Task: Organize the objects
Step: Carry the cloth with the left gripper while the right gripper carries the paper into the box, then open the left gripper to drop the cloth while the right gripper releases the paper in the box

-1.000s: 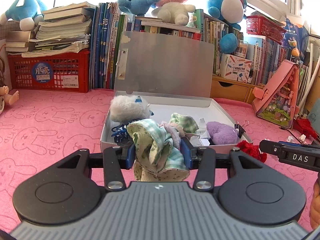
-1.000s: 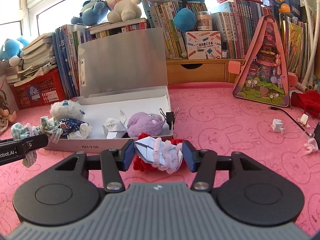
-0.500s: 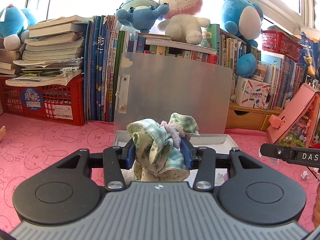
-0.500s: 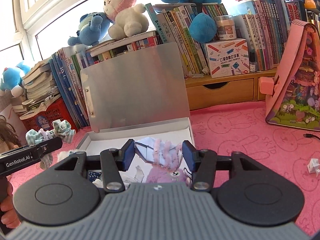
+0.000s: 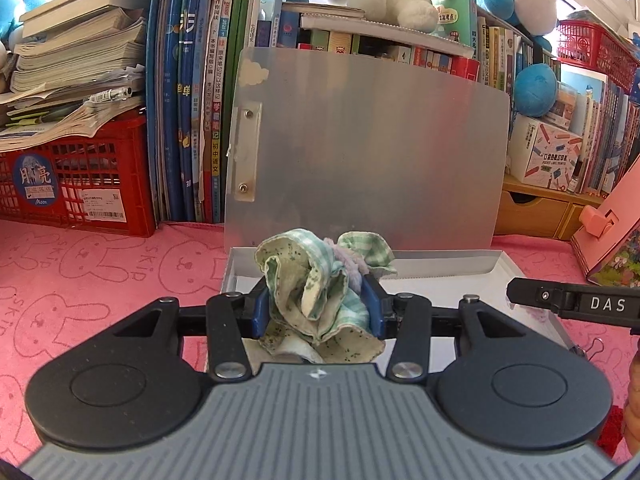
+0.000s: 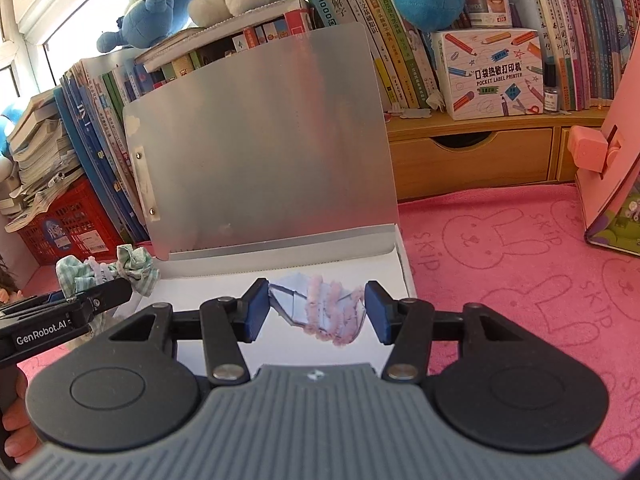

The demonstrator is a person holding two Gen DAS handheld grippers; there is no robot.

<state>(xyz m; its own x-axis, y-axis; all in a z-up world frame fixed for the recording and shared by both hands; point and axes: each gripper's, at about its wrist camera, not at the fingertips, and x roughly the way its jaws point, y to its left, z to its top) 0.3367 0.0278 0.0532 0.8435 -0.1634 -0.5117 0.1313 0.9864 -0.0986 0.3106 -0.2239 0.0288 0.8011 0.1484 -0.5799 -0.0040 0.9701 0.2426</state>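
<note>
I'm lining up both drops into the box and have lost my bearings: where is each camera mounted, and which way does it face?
Left wrist: sits on the left gripper, facing the open box and bookshelf; its jaws clamp a green checked cloth; the right gripper pokes in at right.
Right wrist: sits on the right gripper, facing the same box; its jaws hold a blue paper piece with pink fuzz; the left gripper and fingers show at left.
Shared: box, raised lid, books, pink mat.
</note>
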